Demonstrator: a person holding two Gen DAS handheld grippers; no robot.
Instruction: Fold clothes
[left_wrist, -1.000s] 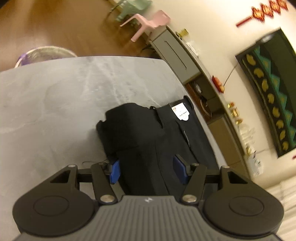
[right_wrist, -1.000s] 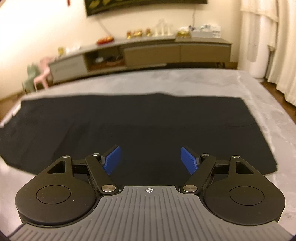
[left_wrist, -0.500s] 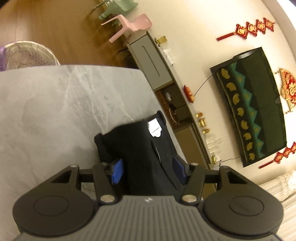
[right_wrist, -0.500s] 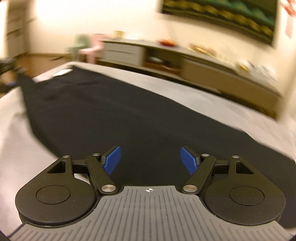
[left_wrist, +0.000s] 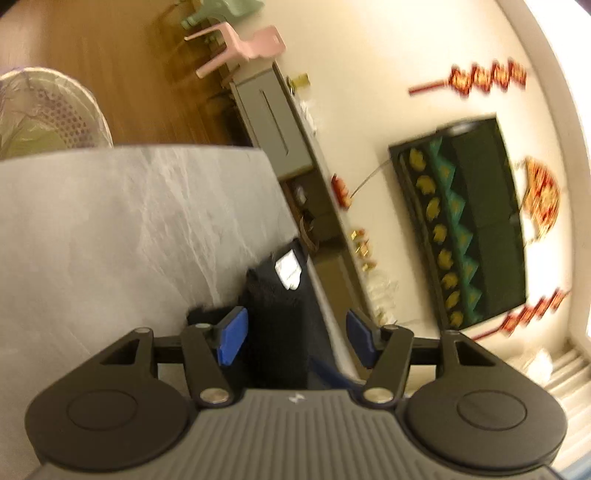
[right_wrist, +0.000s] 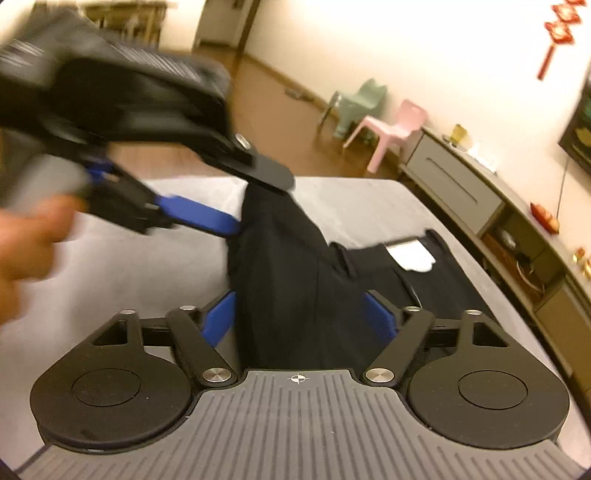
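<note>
Black trousers (right_wrist: 295, 266) with a white label (right_wrist: 410, 256) lie on the grey table (right_wrist: 110, 266); one edge rises in a ridge toward the left gripper. My right gripper (right_wrist: 299, 321) is open, its blue pads (right_wrist: 218, 321) on either side of the cloth. My left gripper (right_wrist: 258, 199) comes in from the upper left, blurred, straddling the raised edge. In the left wrist view the left gripper (left_wrist: 295, 336) stands open with the trousers (left_wrist: 280, 314) and label (left_wrist: 288, 267) between and beyond its fingers.
A person's hand (right_wrist: 22, 240) holds the left gripper. Beyond the table's far edge are a pink chair (right_wrist: 391, 129), a green chair (right_wrist: 358, 103), a long low sideboard (right_wrist: 454, 192) and a wall screen (left_wrist: 465, 221). A mesh basket (left_wrist: 48, 110) stands on the floor.
The right gripper has swung from the trousers' flat spread toward their label end, and the left gripper now shows in its view. The left view has tilted and drawn in over the cloth edge.
</note>
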